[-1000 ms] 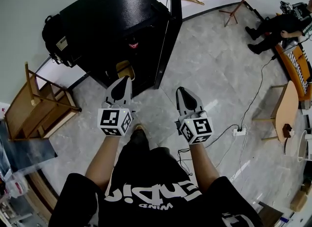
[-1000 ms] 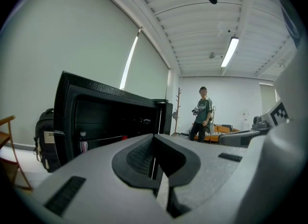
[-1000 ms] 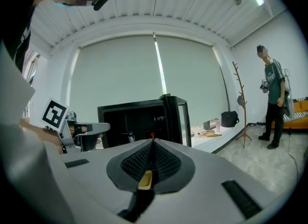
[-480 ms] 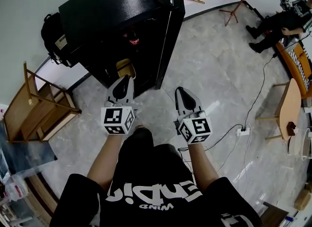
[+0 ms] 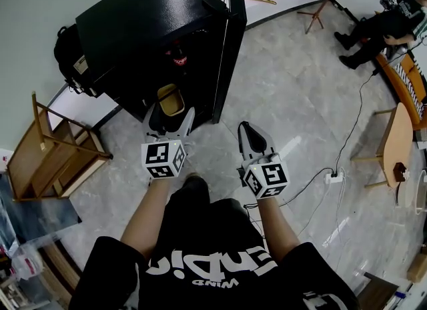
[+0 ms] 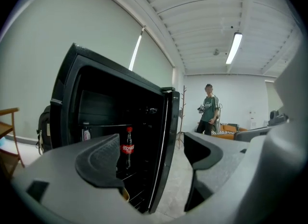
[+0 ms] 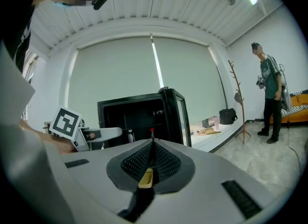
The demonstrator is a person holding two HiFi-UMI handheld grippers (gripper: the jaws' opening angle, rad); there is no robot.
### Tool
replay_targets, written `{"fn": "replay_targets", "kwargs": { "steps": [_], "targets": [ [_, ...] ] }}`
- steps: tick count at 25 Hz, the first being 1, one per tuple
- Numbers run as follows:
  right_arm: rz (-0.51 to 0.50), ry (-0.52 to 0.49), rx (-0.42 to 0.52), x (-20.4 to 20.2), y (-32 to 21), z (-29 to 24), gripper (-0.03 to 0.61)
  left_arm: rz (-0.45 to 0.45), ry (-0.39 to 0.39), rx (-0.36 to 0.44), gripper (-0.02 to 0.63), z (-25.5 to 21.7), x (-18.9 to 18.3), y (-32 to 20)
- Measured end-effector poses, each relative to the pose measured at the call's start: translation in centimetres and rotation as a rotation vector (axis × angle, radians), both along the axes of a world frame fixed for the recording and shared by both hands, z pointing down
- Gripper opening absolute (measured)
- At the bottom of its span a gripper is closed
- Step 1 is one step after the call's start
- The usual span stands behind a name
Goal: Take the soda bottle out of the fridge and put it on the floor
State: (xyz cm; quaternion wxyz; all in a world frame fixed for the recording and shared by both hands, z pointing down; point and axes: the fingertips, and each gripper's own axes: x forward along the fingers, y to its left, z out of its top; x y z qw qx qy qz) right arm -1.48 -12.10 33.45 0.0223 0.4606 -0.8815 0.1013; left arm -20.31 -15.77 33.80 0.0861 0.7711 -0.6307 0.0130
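So the fridge (image 5: 153, 35) is standing there with its door (image 5: 230, 42) swung wide open, edge-on to the person. That makes sense, since the whole job is getting something out of it. The soda bottle (image 6: 127, 148) is inside, upright, with a red cap and red label, towards the door side of the opening. Nothing is touching it yet.

The left tool (image 5: 171, 112) is held out at the fridge's open front and its jaws are spreading apart right now, with nothing between them. In the left gripper view you look through the gap and the bottle shows just beside the left jaw, well beyond the tips. My read is that it's being lined up and opened early so it can slide round the bottle's body without knocking it over.

The right tool (image 5: 247, 129) is clenched, pads flat together on nothing, hanging just right of the left one over bare floor (image 5: 300, 115). It looks parked out of the way, since the door is open and one tool should be enough for a bottle.

Task-wise I'd call this the very start, with the reach not yet made. There's a yellow thing (image 5: 170, 99) low in the fridge, can't tell what, right under where the left tool has to go in. There's plenty of open tile on the right for setting the bottle down, though a power strip (image 5: 327, 180) with its cable lies further right.
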Motion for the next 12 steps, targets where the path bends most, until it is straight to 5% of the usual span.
{"fn": "replay_targets", "kwargs": {
  "steps": [12],
  "targets": [
    [0.061,-0.015,-0.032,0.5,-2.1,2.0,0.025,-0.033,-0.049,-0.031,0.405,6.5,-2.3,-10.3]
  ]
}}
